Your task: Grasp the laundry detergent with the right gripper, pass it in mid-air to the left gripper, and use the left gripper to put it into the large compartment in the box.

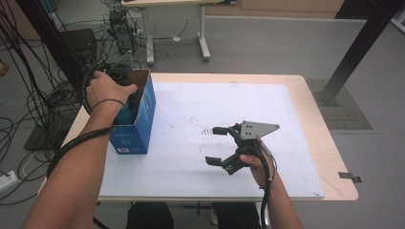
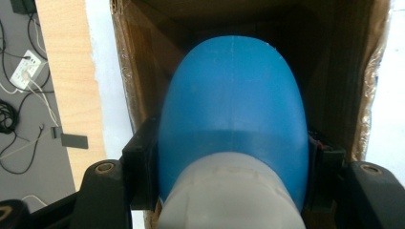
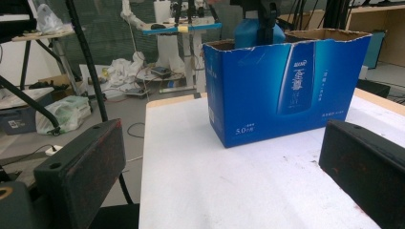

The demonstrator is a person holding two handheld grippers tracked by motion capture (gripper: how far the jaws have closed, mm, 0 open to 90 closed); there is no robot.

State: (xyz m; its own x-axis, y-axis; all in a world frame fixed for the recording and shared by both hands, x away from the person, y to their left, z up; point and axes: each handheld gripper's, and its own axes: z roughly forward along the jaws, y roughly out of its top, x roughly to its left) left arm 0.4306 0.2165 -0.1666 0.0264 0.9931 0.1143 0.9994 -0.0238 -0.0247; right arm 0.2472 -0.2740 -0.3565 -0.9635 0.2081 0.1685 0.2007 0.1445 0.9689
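1. Desk (image 1: 325, 157): pale wood, topped with a white sheet (image 1: 200, 143) marked by small dark specks near its middle.
2. Box (image 1: 138, 119): blue carton, top open, brown inside, standing on the sheet at the desk's left edge.
3. Bottle (image 2: 234, 119): blue body with a grey-white lower part, partly inside the open box; its top shows above the rim in the right gripper view.
4. Left gripper (image 1: 125, 76): over the box, fingers (image 2: 141, 162) clenched on either side of the bottle.
5. Right gripper (image 1: 217, 145): above the sheet's middle, well apart from the box, fingers released with nothing between them.
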